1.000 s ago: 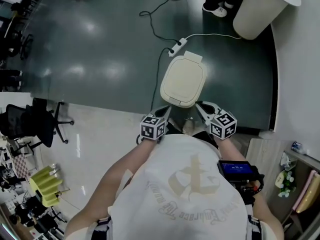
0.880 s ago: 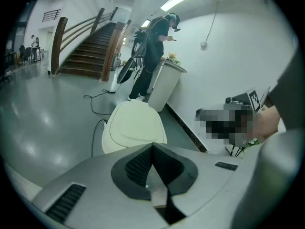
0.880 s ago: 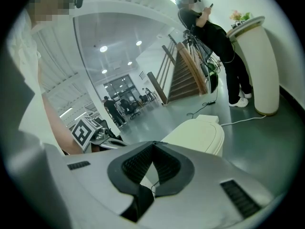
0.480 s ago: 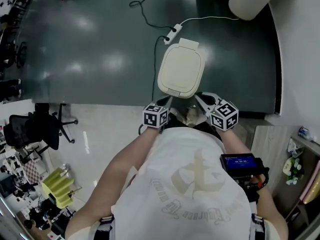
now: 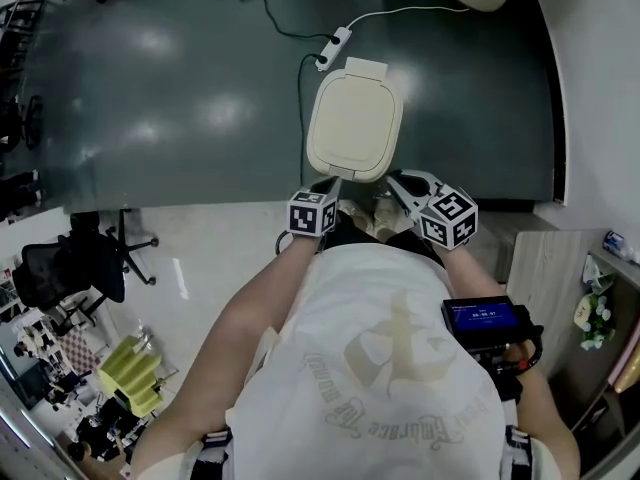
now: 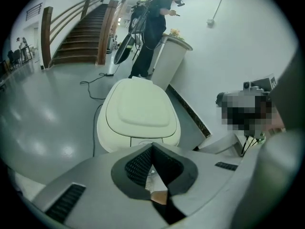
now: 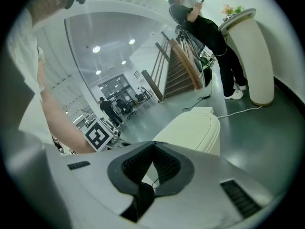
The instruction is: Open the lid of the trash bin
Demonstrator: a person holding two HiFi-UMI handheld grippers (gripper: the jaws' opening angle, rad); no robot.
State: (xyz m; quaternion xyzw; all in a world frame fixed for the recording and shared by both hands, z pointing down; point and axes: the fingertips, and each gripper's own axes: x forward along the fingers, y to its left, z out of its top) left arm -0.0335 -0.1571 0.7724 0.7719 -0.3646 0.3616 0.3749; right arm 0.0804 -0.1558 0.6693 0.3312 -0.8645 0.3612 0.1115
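A cream trash bin [image 5: 354,128] stands upright on dark floor; its rounded lid [image 6: 138,106] lies shut.

Nothing reads clearly. The shirt [image 5: 380,368] bears blurred gothic lettering — digits on the screen [image 5: 482,316] beside it are too small.

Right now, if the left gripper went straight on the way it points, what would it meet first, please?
Most likely the trash bin: its closed lid lies directly ahead of the left gripper, though depth is unclear.
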